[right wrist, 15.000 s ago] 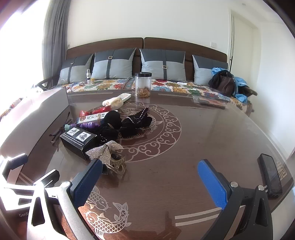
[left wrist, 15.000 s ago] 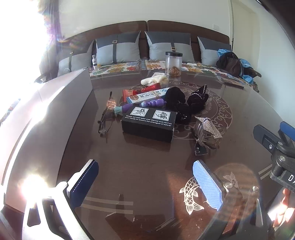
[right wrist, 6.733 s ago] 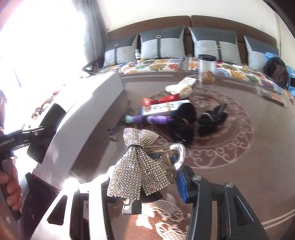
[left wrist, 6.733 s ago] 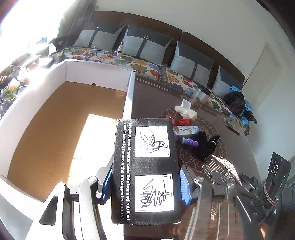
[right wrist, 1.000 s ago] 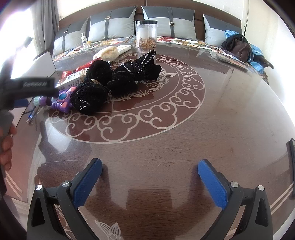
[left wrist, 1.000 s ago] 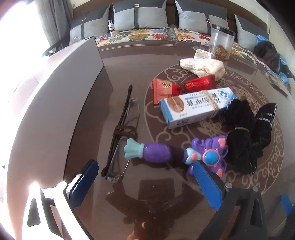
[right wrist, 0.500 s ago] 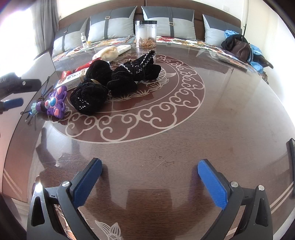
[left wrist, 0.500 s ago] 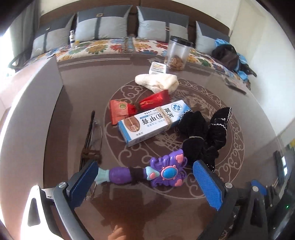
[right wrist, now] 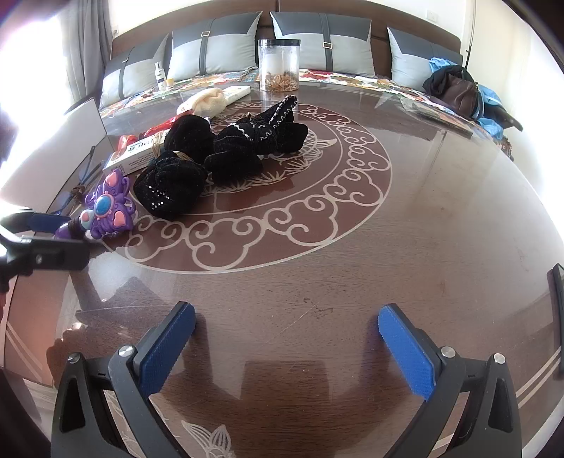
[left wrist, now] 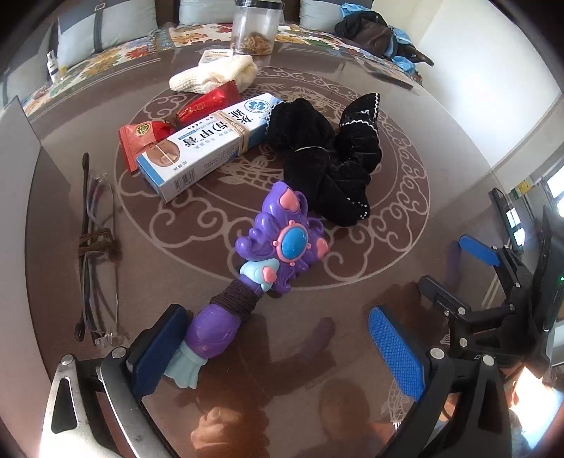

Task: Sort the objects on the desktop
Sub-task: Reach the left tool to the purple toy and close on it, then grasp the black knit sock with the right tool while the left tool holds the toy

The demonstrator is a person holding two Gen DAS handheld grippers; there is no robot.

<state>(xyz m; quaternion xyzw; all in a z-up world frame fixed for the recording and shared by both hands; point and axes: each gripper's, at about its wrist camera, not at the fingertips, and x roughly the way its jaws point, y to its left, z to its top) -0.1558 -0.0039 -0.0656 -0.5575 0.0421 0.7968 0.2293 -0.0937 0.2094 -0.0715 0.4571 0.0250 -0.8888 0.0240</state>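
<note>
Left tongs (left wrist: 278,341) spread wide, low over the brown patterned table (left wrist: 405,148); left blue pad (left wrist: 155,348) touching the handle of one purple toy wand (left wrist: 268,253), right pad well clear of it, so not gripped. Wand lying on the glass, butterfly head pointing toward 12 o'clock, a dark band wound round its neck. Right tongs (right wrist: 285,348) also spread wide, holding nothing, hovering over bare table at 6 o'clock of the round scroll pattern.

Counted from the left wrist view: one white-and-blue carton (left wrist: 208,141) at 11 o'clock of the wand, printed with large Chinese characters, a round blue logo and a barcode, bound with a rubber band; two red foil packets (left wrist: 141,137) just beyond, one bearing a round gold emblem, lettering too small to read; one cream knitted piece (left wrist: 215,75); one clear jar (left wrist: 253,24) with a dark lid at 12 o'clock; one pair of glasses (left wrist: 95,246) at 9 o'clock, folded, tied with brown cord. Black velvet scrunchies (left wrist: 328,155) heaped at 1 o'clock, apparently three in the right wrist view.
</note>
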